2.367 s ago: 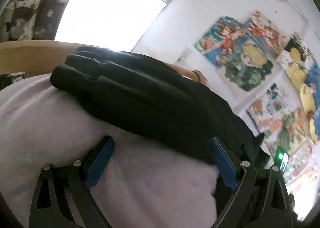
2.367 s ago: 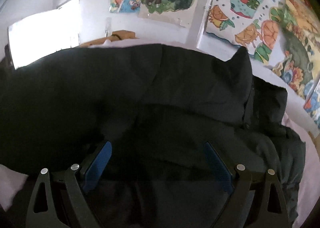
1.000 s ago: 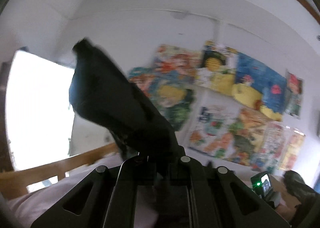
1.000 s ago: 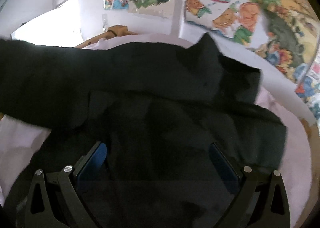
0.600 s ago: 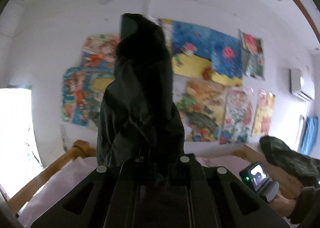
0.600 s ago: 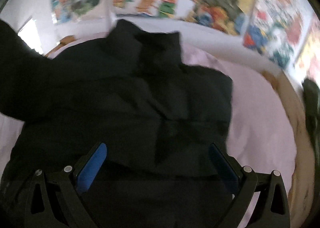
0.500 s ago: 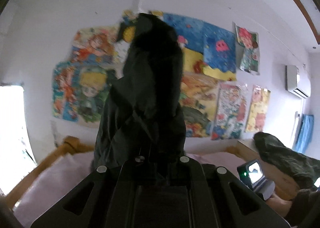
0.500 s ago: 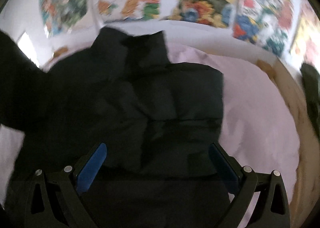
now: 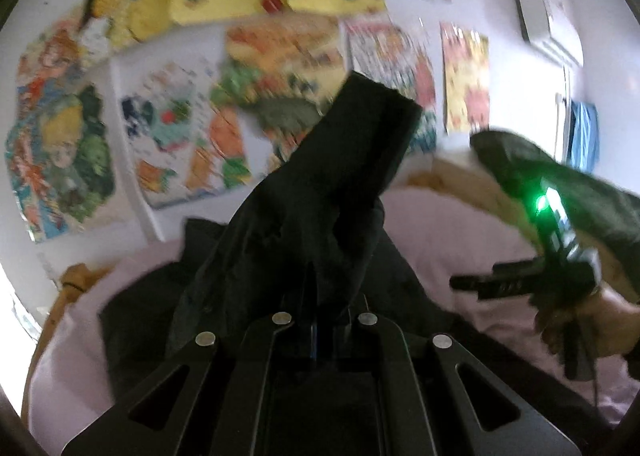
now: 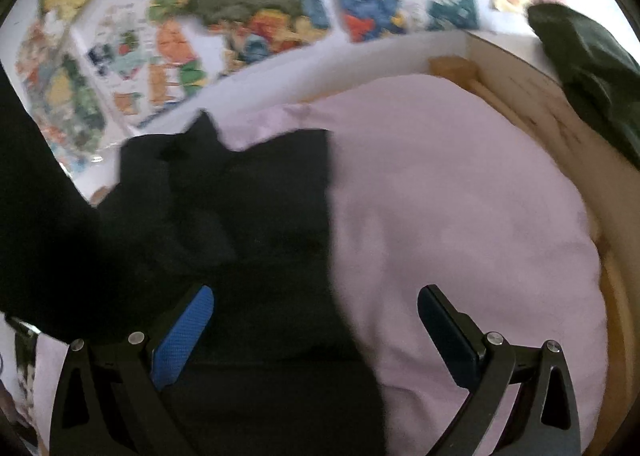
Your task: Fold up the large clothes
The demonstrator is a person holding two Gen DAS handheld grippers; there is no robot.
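Note:
A black padded jacket [image 10: 240, 223] lies on the pink bed sheet [image 10: 460, 215]. My left gripper [image 9: 326, 306] is shut on a black sleeve [image 9: 336, 183] of the jacket and holds it raised over the jacket body [image 9: 148, 308]. My right gripper [image 10: 316, 316] is open and empty, hovering over the jacket's right edge and the sheet. It also shows in the left wrist view [image 9: 520, 280], held in a hand at the right.
A wooden bed frame [image 10: 532, 95] runs round the pink sheet. A dark green garment [image 10: 592, 67] lies over the frame at the far right. Colourful posters [image 9: 256, 55] cover the white wall behind the bed.
My left gripper closed on the sleeve, lifted it high and swung it right and down over the jacket. My right gripper moved right, off the jacket's middle to its right edge.

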